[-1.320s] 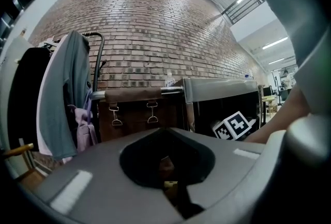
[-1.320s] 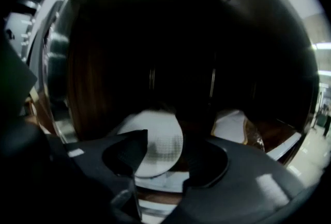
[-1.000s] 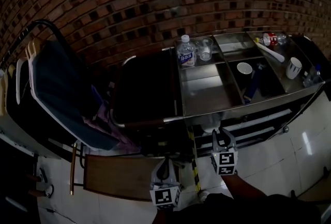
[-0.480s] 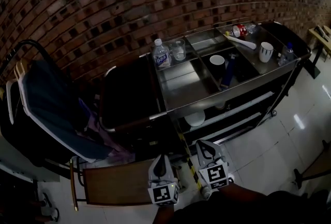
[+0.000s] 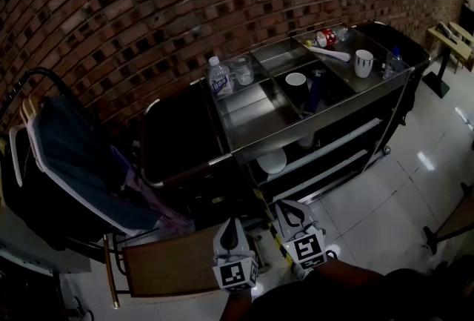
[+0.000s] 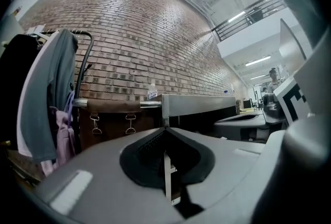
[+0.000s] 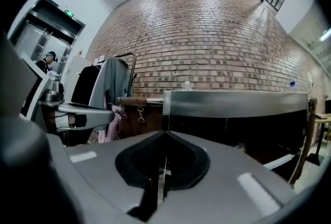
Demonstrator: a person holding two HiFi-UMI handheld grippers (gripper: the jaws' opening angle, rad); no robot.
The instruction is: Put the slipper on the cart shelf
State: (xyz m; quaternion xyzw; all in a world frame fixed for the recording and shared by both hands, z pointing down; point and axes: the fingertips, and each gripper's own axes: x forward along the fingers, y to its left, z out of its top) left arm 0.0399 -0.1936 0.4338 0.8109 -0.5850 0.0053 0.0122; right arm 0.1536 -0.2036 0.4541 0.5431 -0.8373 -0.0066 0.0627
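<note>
**A:** Head view first: we've got both grippers low over the pale floor tiles, just in front of the cart (image 5: pixel 298 136). The left gripper (image 5: pixel 231 225) and the right gripper (image 5: pixel 286 210) sit near each other but don't touch.

**B:** And the jaws?

**A:** In the left gripper view we see them pressed together with only a thin seam showing and nothing caught between. The right gripper view shows the same: clamped tight and empty.

**B:** So where's the slipper (image 5: pixel 272 161)?

**A:** We spot a pale rounded shape on the shelf under the cart's steel top. We take that for it, though it's too dark there to be sure. It lies well apart from both grippers.

**B:** What's up on top?

**A:** We see a water bottle (image 5: pixel 219 78) and a clear glass (image 5: pixel 241 69) side by side in the back-left compartment, and a white mug (image 5: pixel 363 62) towards the right end. Behind it all runs the brick wall (image 5: pixel 148 8). A rack of clothes (image 5: pixel 74 156) stands to the left of the cart.
</note>
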